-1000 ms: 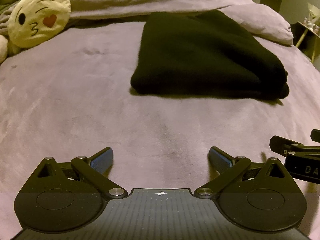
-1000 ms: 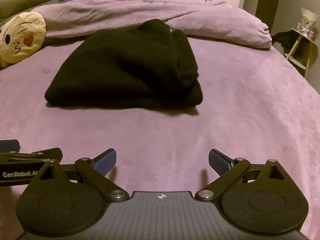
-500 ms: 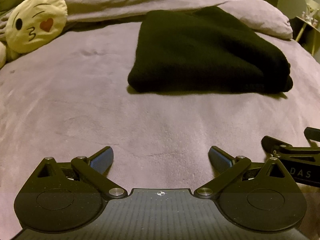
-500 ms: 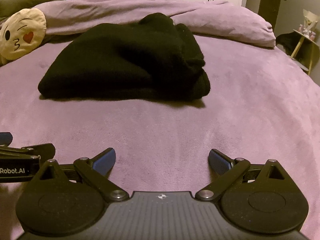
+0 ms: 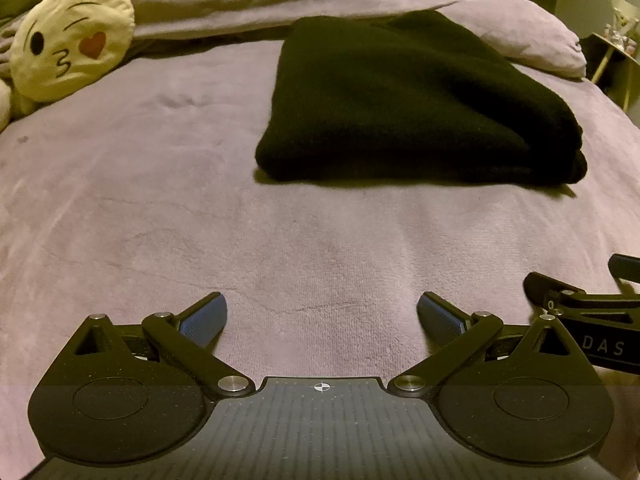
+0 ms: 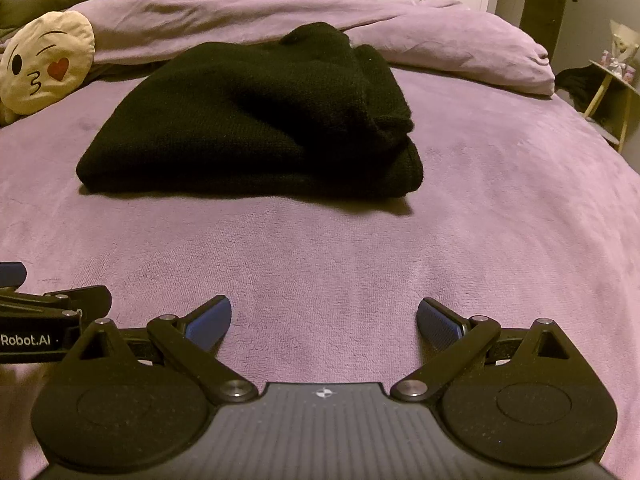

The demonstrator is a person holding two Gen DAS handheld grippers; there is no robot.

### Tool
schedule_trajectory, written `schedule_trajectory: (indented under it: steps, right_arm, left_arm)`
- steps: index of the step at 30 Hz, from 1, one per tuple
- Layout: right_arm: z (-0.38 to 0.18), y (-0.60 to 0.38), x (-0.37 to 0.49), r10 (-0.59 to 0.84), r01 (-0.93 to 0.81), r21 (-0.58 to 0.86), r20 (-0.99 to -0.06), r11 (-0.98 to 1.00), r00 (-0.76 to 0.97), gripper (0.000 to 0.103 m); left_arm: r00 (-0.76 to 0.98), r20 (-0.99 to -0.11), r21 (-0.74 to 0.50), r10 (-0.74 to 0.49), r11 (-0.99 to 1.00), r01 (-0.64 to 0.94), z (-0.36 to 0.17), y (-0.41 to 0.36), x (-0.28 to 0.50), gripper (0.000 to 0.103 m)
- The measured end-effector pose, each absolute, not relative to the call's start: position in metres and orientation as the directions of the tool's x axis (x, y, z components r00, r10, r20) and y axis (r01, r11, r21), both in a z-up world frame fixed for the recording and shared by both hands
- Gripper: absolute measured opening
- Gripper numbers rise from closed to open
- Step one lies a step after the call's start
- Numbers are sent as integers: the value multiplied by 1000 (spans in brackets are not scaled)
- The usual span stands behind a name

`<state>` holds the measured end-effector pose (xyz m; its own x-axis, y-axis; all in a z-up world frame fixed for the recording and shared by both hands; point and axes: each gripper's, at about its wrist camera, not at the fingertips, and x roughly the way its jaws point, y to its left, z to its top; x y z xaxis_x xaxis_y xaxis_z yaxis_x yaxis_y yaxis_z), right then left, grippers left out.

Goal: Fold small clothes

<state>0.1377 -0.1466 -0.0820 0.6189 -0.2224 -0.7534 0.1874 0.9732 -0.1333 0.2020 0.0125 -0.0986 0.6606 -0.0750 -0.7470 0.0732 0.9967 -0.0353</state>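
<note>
Both grippers drawn slightly back from folded black garment (image 5: pixel 416 104) (on purple bedspread (image 5: pixel 160 200)), jaws spread wide, empty.

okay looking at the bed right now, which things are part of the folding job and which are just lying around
Part of the job:
black garment, folded on the bed
left tongs, open
right tongs, open

Just lying about:
emoji cushion
bunched purple duvet
side table

Black grippers (image 5: pixel 322 316) with blue pads (image 6: pixel 208 322), seemingly ribbed.
</note>
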Motion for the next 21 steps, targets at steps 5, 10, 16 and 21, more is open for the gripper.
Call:
schedule_trajectory:
  steps: [5,10,16,21]
  right_arm:
    - [-82,-146,138,-222,186,-135,-756,973,616,99]
    - [-82,-146,138,-222,185,-136,-757,973,615,99]
    - [-82,-146,139,-221,181,-138,-760,974,611,99]
    - [-82,-145,139,-221,181,-138,-761,974,610,99]
  left_arm:
    - [658,-749,-37,-75,997,72,-99,12,202,103]
    - [652,-754,-41,-78,997,71,-99,13,203,103]
    - [647,-758,-43,-79,997,71,-99,14,204,103]
    - [646,-760,-44,-79,997,70,-100,13,205,103]
